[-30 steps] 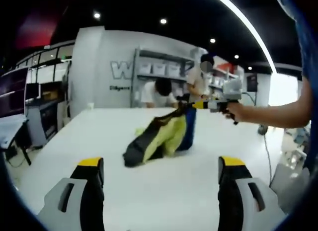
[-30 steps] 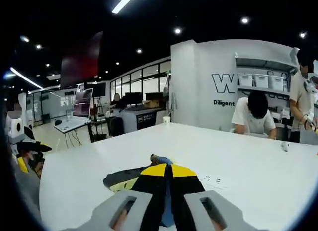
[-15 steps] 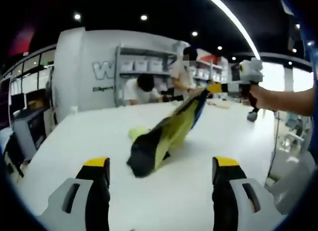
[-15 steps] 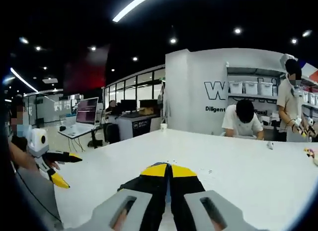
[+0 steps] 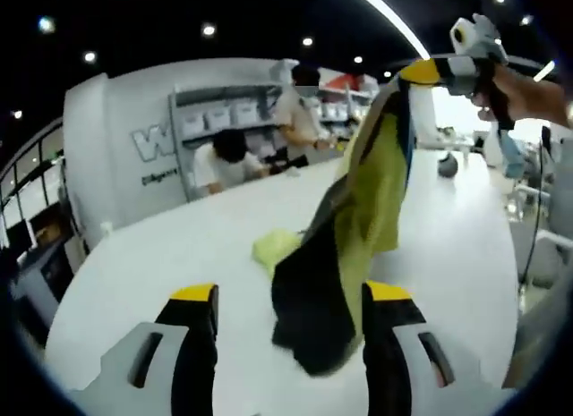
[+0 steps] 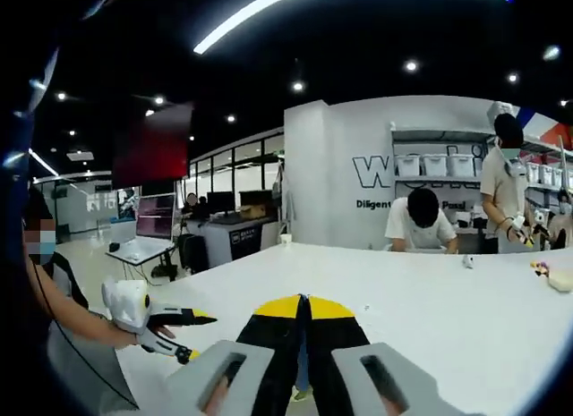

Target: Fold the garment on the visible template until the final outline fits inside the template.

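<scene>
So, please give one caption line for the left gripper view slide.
Right gripper lifts the yellow-black garment above the white table; left gripper open.

Lab workspace, bin shelves (image 6: pixel 428 165), monitor desks (image 6: pixel 150 221)

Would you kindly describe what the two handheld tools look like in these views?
Each tool has black jaws with yellow tips on pale grey bodies with slots: left tool, right tool. A thin black cable trails behind the left one.
</scene>
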The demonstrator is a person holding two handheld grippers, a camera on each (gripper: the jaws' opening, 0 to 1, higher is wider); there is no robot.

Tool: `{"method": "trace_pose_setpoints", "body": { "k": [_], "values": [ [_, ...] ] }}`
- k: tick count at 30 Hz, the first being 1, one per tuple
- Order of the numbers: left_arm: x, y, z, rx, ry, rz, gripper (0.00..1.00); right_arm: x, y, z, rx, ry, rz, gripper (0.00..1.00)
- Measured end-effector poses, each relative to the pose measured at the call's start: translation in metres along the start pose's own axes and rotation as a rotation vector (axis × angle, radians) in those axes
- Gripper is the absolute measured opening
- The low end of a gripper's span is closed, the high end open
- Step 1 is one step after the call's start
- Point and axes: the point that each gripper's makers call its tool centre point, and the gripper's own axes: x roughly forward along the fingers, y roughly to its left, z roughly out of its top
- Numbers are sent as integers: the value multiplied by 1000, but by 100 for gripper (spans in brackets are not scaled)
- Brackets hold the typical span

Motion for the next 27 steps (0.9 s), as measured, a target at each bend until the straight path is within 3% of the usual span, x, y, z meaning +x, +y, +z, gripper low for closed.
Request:
{"method": "trace_pose_setpoints", "body": {
  "k": [3,5,9,11,14,27],
  "values": [
    [17,-3,-5,57,16,-17,60,-5,-1,-1,-2,13,-10,0],
    [26,-1,-6,52,19,-11,60,-7,-2,-1,15,6,-8,0],
    [42,5,-13,52,35,-8,52,-10,0,2,13,5,-10,0],
    [50,10,-17,89,51,9,51,-12,2,2,22,6,-15,0],
    [54,9,-18,81,56,-11,46,-16,6,4,27,1,-11,0],
    [63,-4,-13,177,26,-81,30,-27,16,17,44,-31,24,0]
  ]
}}
